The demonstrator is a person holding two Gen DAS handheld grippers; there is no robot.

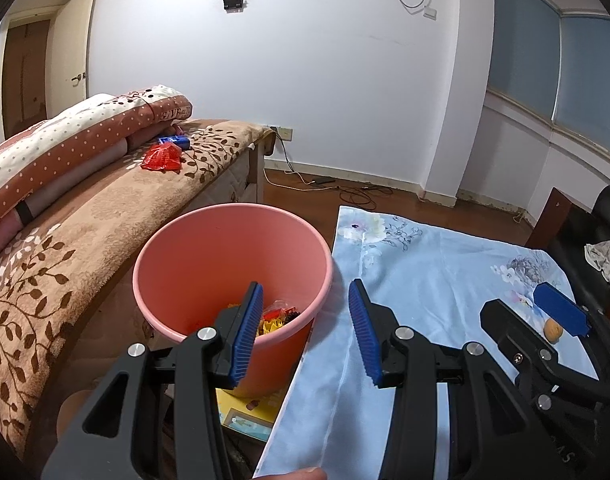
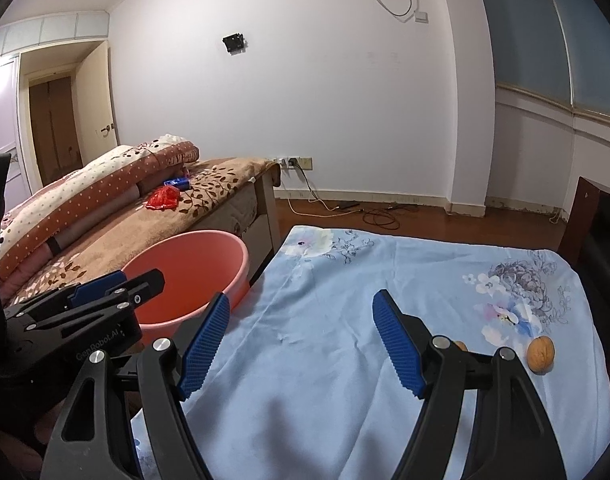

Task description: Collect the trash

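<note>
A pink bin [image 1: 177, 264] stands between the bed and the cloth-covered table; it also shows in the right wrist view [image 2: 209, 256]. Yellow and red trash [image 1: 279, 318] lies at its bottom. My left gripper [image 1: 305, 332] is open and empty over the bin's near right rim. My right gripper [image 2: 301, 344] is open and empty above the blue floral tablecloth [image 2: 345, 280]. A walnut [image 2: 541, 354] lies on the cloth right of the right gripper, and shows in the left wrist view [image 1: 553, 330]. A red wrapper [image 1: 163, 158] and a blue packet [image 1: 175, 141] lie on the bed.
The bed [image 1: 65, 240] with a brown leaf blanket and a folded dotted quilt [image 1: 65, 140] fills the left. A dark chair with a crumpled cloth [image 1: 605, 260] is at the right. Cables [image 2: 369, 212] lie on the wood floor. A yellow box [image 1: 249, 412] sits below the bin.
</note>
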